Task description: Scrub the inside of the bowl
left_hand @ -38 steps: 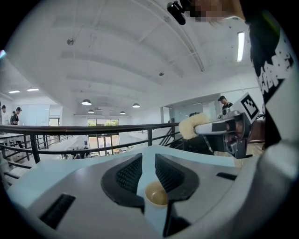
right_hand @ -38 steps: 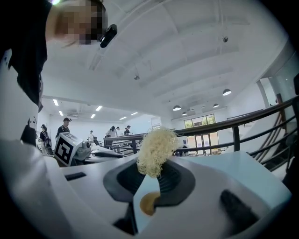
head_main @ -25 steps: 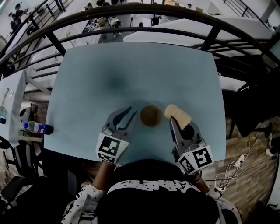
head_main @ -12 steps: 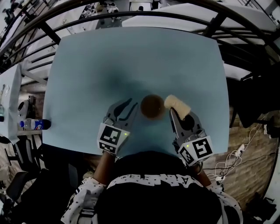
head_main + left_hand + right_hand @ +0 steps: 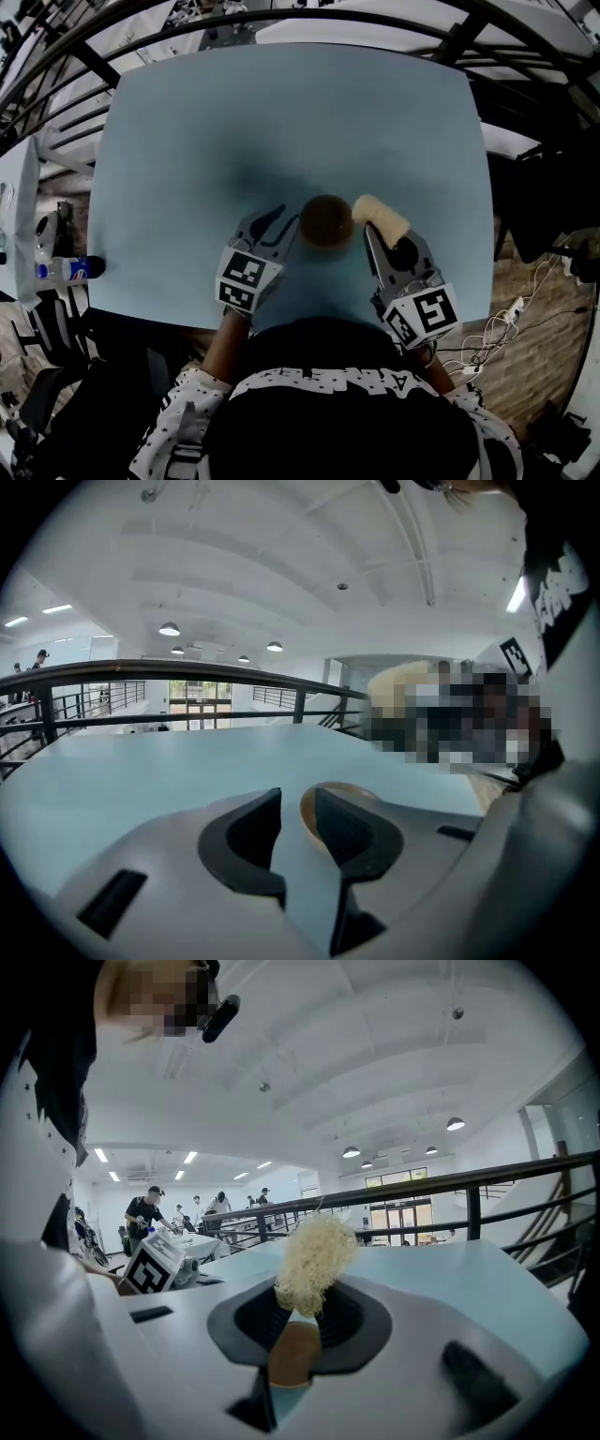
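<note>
A small brown bowl (image 5: pixel 326 221) stands on the light blue table (image 5: pixel 281 112), near its front edge. My left gripper (image 5: pixel 284 225) is at the bowl's left side, open by a narrow gap. In the left gripper view the bowl's rim (image 5: pixel 330 790) shows in that gap and behind the right finger (image 5: pixel 349 831), with table visible between the rim and the left finger. My right gripper (image 5: pixel 379 234) is just right of the bowl, shut on a pale yellow fibrous scrubber (image 5: pixel 380 217). The scrubber (image 5: pixel 314 1260) sticks up out of the jaws, above the bowl (image 5: pixel 292 1354).
A water bottle (image 5: pixel 66 270) lies beyond the table's left edge. Dark railings (image 5: pixel 450 42) curve round the table's far side. Cables (image 5: pixel 511 342) trail on the floor at the right. Several people (image 5: pixel 145 1211) stand far off in the right gripper view.
My left gripper has moved right, up to the bowl's left rim. The right gripper with the scrubber has stayed beside the bowl.
</note>
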Tool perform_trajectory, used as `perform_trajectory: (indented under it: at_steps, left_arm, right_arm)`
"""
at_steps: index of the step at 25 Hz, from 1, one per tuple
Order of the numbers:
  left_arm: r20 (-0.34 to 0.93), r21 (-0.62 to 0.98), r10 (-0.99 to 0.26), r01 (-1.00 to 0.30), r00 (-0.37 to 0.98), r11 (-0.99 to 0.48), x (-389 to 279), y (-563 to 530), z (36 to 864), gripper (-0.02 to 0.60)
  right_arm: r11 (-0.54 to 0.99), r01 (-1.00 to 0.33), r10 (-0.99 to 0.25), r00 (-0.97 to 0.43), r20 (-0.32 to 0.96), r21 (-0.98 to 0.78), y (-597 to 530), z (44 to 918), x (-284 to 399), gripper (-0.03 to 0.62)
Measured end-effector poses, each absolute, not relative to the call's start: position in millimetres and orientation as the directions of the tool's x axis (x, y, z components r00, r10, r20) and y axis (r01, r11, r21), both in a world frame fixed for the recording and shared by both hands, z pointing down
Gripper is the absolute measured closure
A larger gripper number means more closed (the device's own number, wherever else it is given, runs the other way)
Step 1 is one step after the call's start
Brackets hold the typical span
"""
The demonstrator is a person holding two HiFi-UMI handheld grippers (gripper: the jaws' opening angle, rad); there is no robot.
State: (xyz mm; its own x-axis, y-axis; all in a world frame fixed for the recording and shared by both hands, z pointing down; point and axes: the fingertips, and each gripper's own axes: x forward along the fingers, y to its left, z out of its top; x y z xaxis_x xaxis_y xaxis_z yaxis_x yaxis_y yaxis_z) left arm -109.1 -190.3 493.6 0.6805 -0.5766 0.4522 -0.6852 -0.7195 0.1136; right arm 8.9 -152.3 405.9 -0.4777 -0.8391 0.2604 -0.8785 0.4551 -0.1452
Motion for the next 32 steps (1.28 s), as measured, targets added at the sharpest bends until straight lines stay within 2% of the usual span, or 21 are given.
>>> perform_trajectory:
  at_steps: [2,16,32]
  left_arm:
    - [0.462,0.122,-0.567,-0.682,0.682,-0.721,-107.1,-191.7,499.3,0.467]
    - [0.571,0.189,-0.462,-0.656,0.679,-0.731,-87.9,-186.9,539.9,0.461]
    - [0.616,0.181,-0.44,-0.661,0.653,-0.728,-73.1,-194.8,554.1,0.462]
  right_arm:
    - [0.451,-0.881,-0.841,-0.473,0.263,-0.144,-153.0,406.4,10.3,0.534]
    - [0.433,-0.889,-0.849,-0.458,0.263,-0.148,-153.8,407.5,16.9,0.534]
    - [0.416,-0.895,-0.861,-0.444,0.248,-0.161,-151.9,405.5,28.1,0.534]
